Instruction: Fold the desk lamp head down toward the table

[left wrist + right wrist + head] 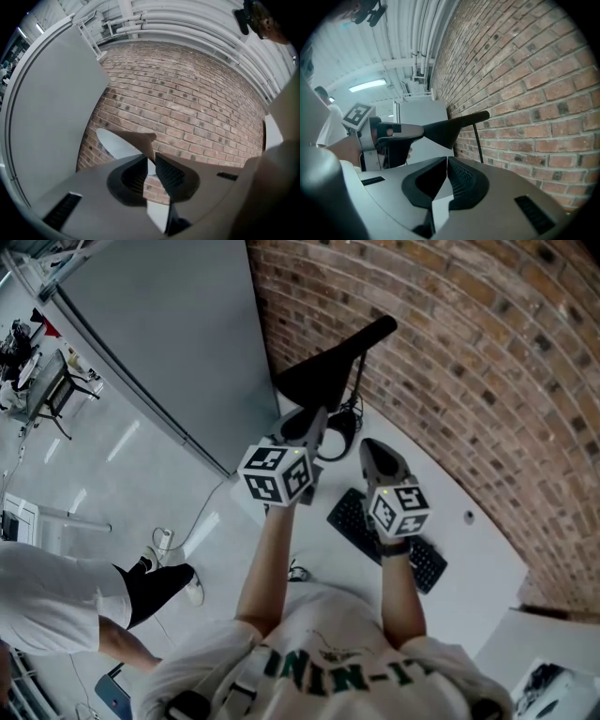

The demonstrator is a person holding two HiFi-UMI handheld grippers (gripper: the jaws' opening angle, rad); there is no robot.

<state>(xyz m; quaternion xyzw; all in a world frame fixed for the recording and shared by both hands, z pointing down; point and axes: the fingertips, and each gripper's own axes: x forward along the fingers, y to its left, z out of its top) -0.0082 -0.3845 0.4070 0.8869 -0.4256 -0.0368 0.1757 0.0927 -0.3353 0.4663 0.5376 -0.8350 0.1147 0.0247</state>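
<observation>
The black desk lamp head slants up toward the brick wall, its narrow end highest, on a thin black arm. My left gripper is shut on the lamp head's wide lower edge. In the left gripper view that thin edge runs between the pads, with the pale underside to the left. The right gripper view shows the lamp head held by the left gripper. My right gripper hovers beside it over the table, its jaws shut with nothing between them.
A black keyboard lies on the white table under my right hand. A looped black cable sits at the lamp's foot. The brick wall is close behind, with a grey panel at left. Another person stands on the floor below.
</observation>
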